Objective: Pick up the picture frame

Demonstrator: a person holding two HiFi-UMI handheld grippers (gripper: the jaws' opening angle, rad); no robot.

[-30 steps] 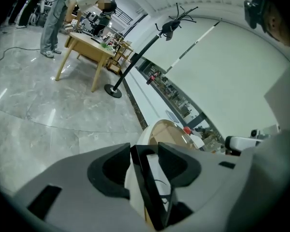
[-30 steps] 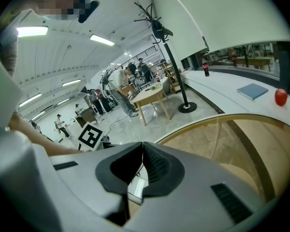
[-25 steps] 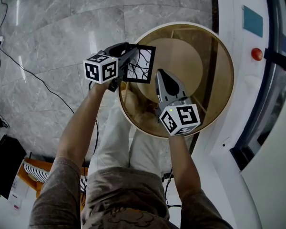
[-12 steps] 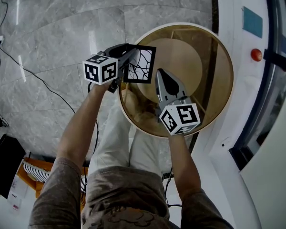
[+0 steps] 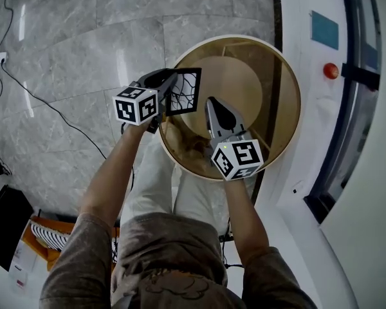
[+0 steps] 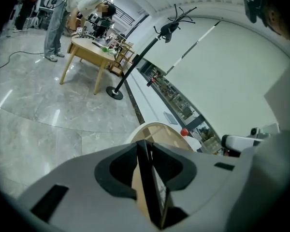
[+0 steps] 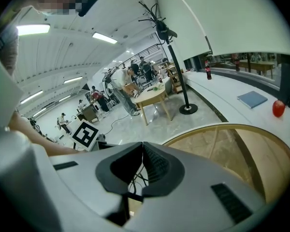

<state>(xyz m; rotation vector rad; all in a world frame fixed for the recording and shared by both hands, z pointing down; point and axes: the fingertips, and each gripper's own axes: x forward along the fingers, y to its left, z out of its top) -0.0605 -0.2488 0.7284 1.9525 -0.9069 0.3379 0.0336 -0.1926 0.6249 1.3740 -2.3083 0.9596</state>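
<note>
Thin black-edged square picture frame (image 5: 186,90): light, stiff, probably fragile; best pinched at the rim. Rim clamped in left tongs (image 6: 145,148), jaws just closing; right tongs (image 7: 141,148) closed together, empty.

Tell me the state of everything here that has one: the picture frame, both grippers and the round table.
picture frame: upright, clamped by one edge between the left gripper's jaws.
left gripper: shut on the picture frame; its jaws have just been closing onto it.
right gripper: jaws together, nothing between them.
round glass-topped table: standing, with both grippers over it.
</note>
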